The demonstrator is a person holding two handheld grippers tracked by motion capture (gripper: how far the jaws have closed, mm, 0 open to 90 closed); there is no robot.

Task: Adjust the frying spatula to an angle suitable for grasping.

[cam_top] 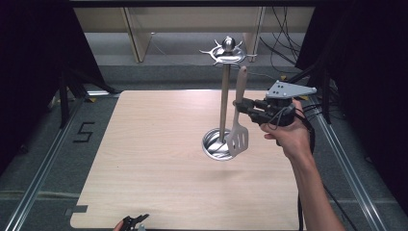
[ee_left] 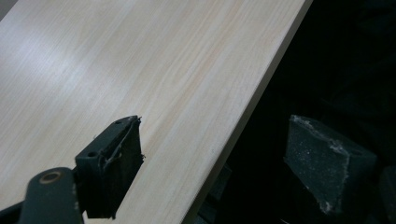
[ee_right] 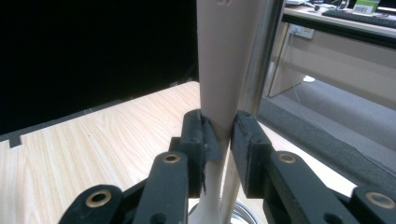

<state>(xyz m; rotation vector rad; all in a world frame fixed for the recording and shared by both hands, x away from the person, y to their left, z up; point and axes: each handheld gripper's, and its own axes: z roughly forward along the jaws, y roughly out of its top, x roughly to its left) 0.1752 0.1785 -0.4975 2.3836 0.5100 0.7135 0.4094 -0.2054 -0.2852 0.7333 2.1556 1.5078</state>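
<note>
Item: slotted spatula (cam_top: 238,132), beige handle, blade down. My right gripper (cam_top: 239,105) is clamping its handle (ee_right: 219,88) between both pads, holding it upright just right of the utensil stand (cam_top: 224,82), blade hanging over the stand's round steel base (cam_top: 215,144). Stand: steel pole, hooked crown on top, standing right of centre on the wooden table (cam_top: 159,159). My left gripper (cam_top: 136,222) is hovering at the table's near edge (ee_left: 243,126), jaws spread wide, holding nothing.
</note>
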